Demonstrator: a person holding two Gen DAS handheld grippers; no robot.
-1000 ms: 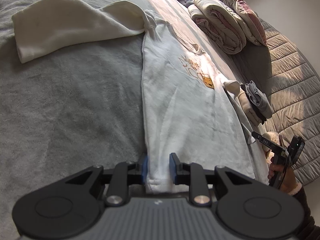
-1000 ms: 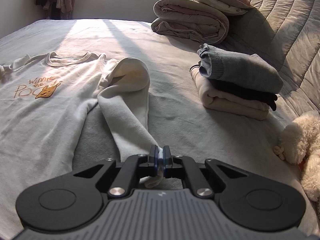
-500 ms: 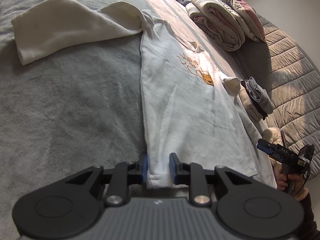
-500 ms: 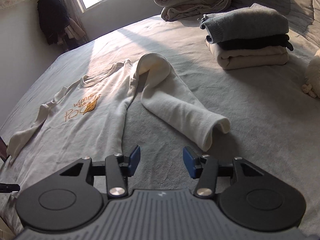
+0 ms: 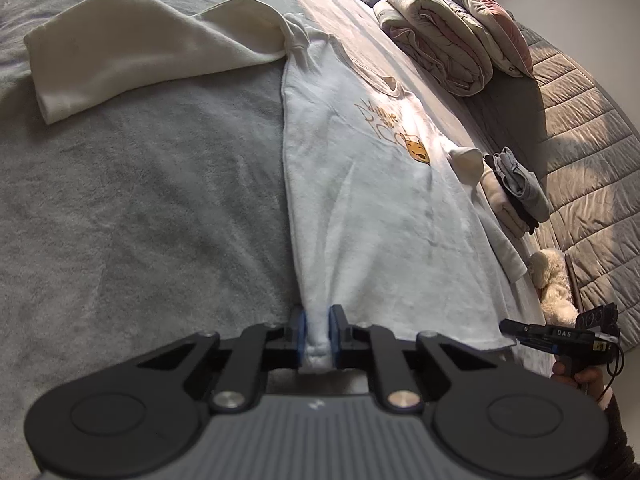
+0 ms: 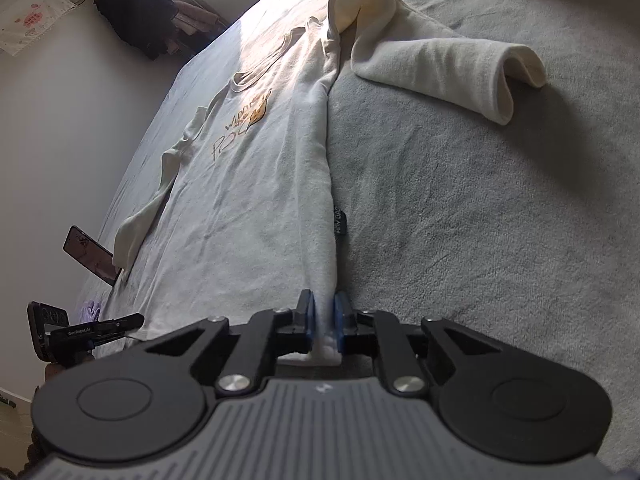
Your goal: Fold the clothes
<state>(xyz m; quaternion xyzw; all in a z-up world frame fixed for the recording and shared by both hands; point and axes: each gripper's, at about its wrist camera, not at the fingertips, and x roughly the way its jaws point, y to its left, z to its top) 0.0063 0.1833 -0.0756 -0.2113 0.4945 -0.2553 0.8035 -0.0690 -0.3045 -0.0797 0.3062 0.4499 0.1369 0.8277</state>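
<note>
A white long-sleeved shirt (image 5: 360,208) with an orange print lies face up on the grey bed (image 5: 140,220). My left gripper (image 5: 317,334) is at the hem's left corner, and its jaws are closing with the bunched hem pressed between the blue pads. In the right wrist view the same shirt (image 6: 248,200) runs away from my right gripper (image 6: 325,326), whose jaws are closing on the hem's right corner. Each sleeve lies out to its side: one sleeve (image 5: 140,52) at the left, the other sleeve (image 6: 440,64) at the right. Each view shows the other gripper low at the picture's edge: right gripper (image 5: 508,325), left gripper (image 6: 136,319).
A stack of folded clothes (image 5: 516,196) and a white plush toy (image 5: 556,284) sit near the quilted headboard (image 5: 580,140). A rolled duvet with a pillow (image 5: 440,48) lies at the bed's far corner. A phone (image 6: 90,256) leans by the far sleeve's cuff.
My right gripper let go of the sleeve cuff, opened, swung over to the hem's right corner and closed on it. The left jaws narrowed on the hem.
</note>
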